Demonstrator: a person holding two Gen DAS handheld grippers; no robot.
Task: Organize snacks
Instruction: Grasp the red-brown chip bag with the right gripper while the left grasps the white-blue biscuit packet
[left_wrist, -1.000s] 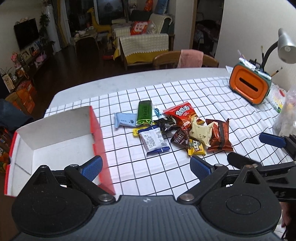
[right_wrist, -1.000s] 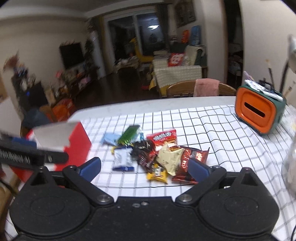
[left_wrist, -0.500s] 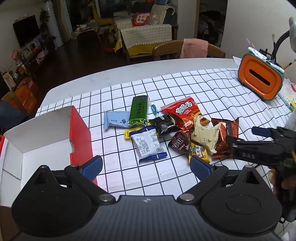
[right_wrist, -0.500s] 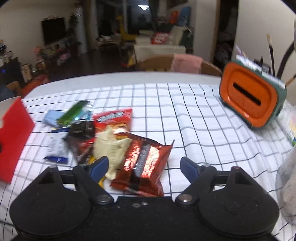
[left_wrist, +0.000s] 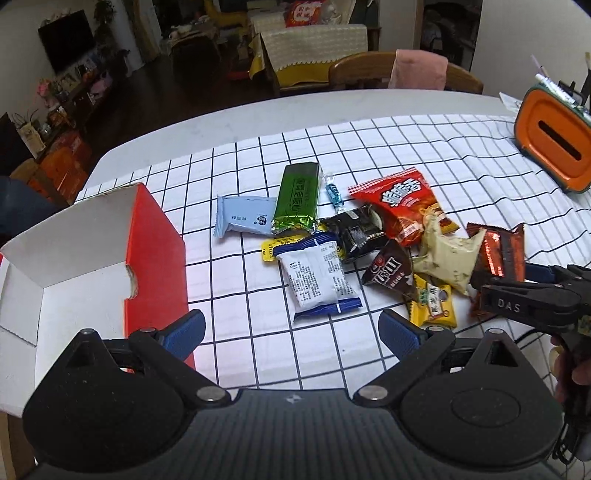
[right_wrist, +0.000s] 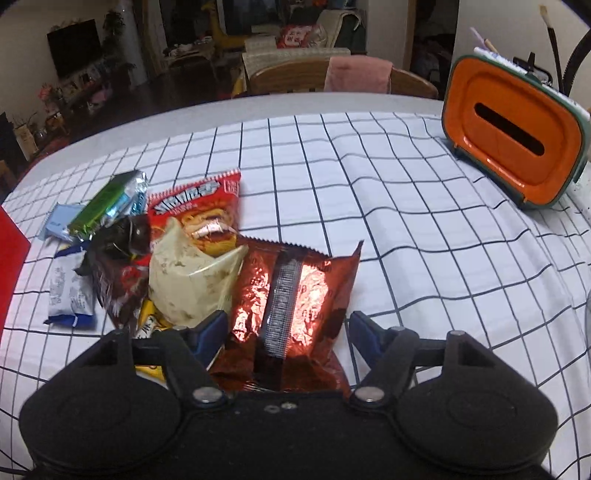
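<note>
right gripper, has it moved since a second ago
Yes. In the left wrist view the right gripper has come in from the right edge toward the snack pile and now straddles the brown foil packet, its jaws having just been closing around it.

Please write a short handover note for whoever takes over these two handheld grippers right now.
Right gripper: jaws have just been closing around the shiny red-brown foil snack packet, pads at its edges; grip not confirmed.
Left gripper: open, empty, over the checked tablecloth.
Red-and-white cardboard box: at the left, nothing visible inside.
The other snacks, among them the green foil bar and the white-and-blue biscuit packet, lie piled mid-table.
Done: nothing boxed.
Left: every snack.
</note>
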